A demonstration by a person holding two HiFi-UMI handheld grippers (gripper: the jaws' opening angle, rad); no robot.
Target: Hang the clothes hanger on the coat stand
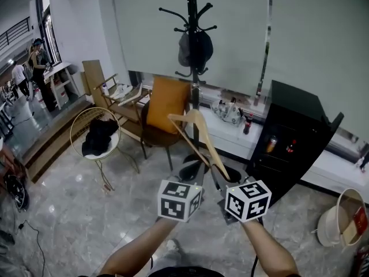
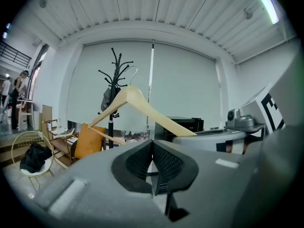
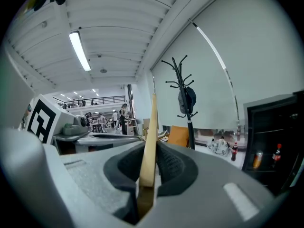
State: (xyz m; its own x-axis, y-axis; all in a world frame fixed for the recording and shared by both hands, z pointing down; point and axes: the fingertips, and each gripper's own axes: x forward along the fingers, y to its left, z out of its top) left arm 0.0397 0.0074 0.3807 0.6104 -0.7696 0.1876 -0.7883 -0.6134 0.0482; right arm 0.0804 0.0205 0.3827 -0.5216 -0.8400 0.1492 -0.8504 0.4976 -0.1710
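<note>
The right tongs (image 3: 149,167) pinch one end of the hanger (image 1: 199,134). Its long side points away from them, up toward the stand (image 1: 195,16). The stand is ahead, higher, and well apart. The left tongs (image 2: 153,161) are just beside, closed on nothing. A dark thing (image 1: 195,49) already hangs on some pegs. An orange chair (image 1: 167,104) sits by the stand's foot.
</note>
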